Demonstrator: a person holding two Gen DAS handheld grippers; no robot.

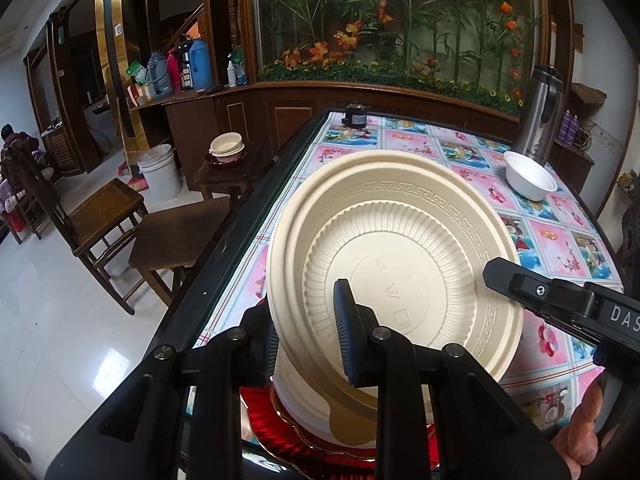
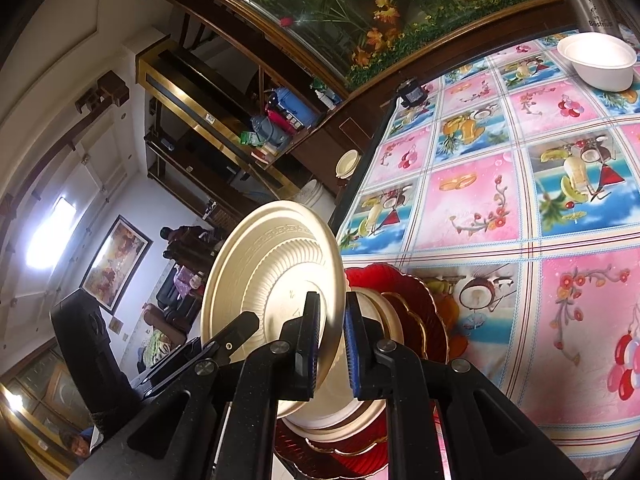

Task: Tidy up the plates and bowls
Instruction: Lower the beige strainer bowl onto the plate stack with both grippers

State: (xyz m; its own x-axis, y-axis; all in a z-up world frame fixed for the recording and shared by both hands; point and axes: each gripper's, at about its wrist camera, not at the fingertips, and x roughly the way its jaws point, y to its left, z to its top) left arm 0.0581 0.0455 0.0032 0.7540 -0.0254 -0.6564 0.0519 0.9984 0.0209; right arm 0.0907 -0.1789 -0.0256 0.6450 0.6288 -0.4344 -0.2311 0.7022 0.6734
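Plate (image 1: 384,240), tilted on edge, is clamped by both the left gripper (image 1: 312,336) at its 6 o'clock rim and the right gripper (image 2: 332,340) at 3 o'clock, directly above the stack (image 2: 380,312) below.

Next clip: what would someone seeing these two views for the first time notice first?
A cream plate fills the middle, tilted up on edge, pinched at its rim by the left hand-held gripper and the right hand-held gripper. Right under it sits a stack of cream dishes on red gold-edged plates. Farther back, a white bowl stands alone on the bright tablecloth.
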